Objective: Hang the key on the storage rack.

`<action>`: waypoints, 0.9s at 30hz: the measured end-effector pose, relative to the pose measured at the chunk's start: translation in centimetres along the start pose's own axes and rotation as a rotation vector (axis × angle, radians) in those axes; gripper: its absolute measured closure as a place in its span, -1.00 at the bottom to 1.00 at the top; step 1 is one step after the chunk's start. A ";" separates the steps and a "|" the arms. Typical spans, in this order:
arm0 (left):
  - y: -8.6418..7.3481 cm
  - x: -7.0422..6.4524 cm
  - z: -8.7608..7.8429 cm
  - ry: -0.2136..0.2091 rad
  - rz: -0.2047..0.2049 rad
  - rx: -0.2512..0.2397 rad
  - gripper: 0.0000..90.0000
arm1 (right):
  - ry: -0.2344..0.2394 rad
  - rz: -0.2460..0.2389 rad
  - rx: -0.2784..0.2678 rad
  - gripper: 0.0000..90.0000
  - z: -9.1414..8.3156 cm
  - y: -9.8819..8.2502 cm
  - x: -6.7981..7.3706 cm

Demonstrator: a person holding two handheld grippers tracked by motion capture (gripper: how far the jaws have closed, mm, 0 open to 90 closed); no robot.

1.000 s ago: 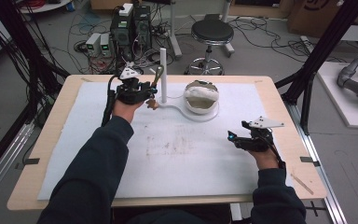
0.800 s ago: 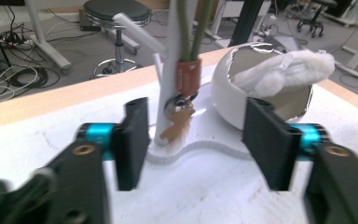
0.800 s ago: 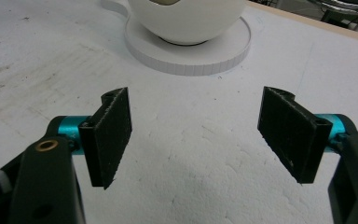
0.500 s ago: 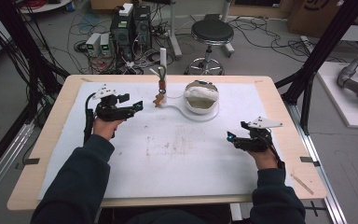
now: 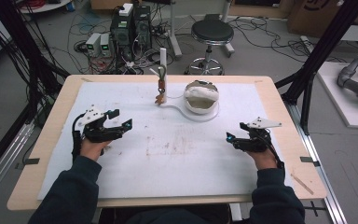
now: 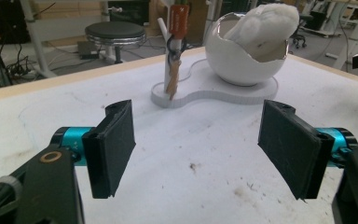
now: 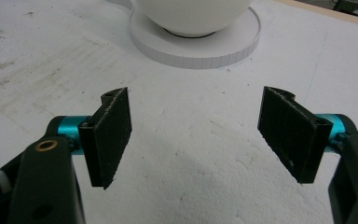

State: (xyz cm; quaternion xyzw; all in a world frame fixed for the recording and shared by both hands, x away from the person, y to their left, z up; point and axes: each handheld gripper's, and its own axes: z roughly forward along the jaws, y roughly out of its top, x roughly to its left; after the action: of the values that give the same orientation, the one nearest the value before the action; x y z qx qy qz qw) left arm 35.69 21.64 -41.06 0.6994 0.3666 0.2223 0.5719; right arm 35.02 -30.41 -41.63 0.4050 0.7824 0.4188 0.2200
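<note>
Now, line by line.

Left gripper: left of centre in the high view, over the white sheet; jaws spread wide with nothing between them, having just been opening. In the left gripper view its pads stand far apart above bare sheet.

Right gripper: right of centre in the high view, low over the sheet; jaws spread, holding nothing. In the right gripper view its pads frame only bare sheet.

Post: thin, white, upright, upper middle of the high view, well apart from both grippers. Upper centre of the left gripper view, with an orange piece near its top and a tan strip hanging down its side.

Base: flat white plate under post and bowl, lying on the sheet.

Bowl: white, round, broken-edged like an eggshell, just right of the post on the base; a white lump sits inside, upper right of the left gripper view.

Sheet: white, stained near the middle, covers most of the table.
</note>
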 end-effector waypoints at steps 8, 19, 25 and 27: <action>-0.5 -0.6 0.2 0.045 -0.023 0.023 -0.52 | 0.012 0.019 -0.010 -0.50 -0.1 -0.3 -0.3; -0.9 -0.4 -0.2 0.067 -0.045 0.018 -0.54 | 0.018 0.008 -0.037 -0.52 -0.4 -0.4 -0.3; -1.0 -0.2 -0.5 0.072 -0.054 0.018 -0.54 | 0.009 -0.003 -0.029 -0.52 -0.4 -0.3 -0.1; -1.0 -0.1 -0.6 0.078 -0.056 0.020 -0.54 | 0.009 -0.007 -0.028 -0.52 -0.5 -0.3 0.0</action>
State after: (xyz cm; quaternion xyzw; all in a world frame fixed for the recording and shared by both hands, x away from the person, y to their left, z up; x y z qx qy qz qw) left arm 34.95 22.03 -41.90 0.6852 0.4104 0.2296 0.5563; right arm 34.56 -30.76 -41.61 0.3973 0.7789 0.4309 0.2233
